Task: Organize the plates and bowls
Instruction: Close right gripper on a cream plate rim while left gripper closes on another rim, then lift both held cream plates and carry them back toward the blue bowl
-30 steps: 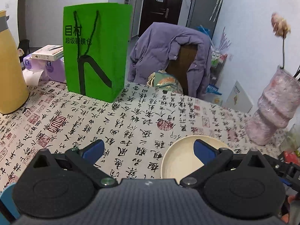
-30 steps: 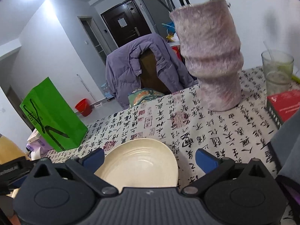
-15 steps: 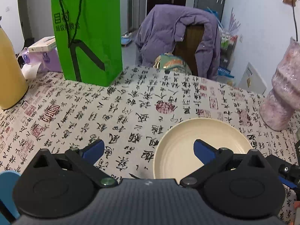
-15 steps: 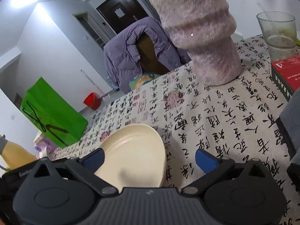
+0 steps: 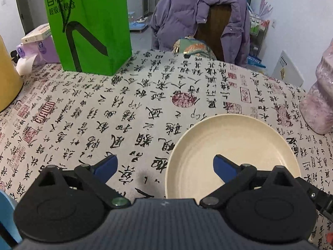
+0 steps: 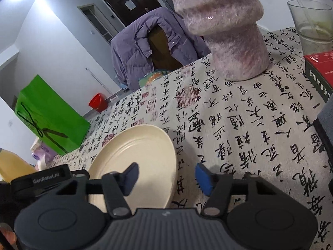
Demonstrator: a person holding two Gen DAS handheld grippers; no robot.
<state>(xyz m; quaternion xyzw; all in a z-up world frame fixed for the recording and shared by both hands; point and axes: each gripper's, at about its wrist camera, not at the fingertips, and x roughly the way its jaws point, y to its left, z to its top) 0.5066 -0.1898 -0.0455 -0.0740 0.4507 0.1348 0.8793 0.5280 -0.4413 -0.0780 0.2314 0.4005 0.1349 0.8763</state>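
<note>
A cream plate (image 5: 233, 145) lies flat on the calligraphy-print tablecloth (image 5: 124, 112). My left gripper (image 5: 165, 166) hangs just above the plate's left rim, its right finger (image 5: 223, 166) over the plate and its left finger (image 5: 106, 164) over cloth. Its jaws are wide and starting to close, touching nothing. In the right wrist view the same plate (image 6: 141, 156) has its right rim between the fingers of my right gripper (image 6: 167, 178). Those jaws are closing, with a gap still showing on both sides of the rim.
A green paper bag (image 5: 89, 27) stands at the back left beside a yellow jug (image 5: 6, 79). A fuzzy pink vase (image 6: 226, 31), a drinking glass (image 6: 310, 23) and a red box (image 6: 320, 70) crowd the right. A chair with a purple jacket (image 5: 199, 14) stands behind the table.
Both grippers have sunk toward the plate, which now looks larger. The right gripper's jaws have narrowed from wide open to about half, astride the plate's rim.
</note>
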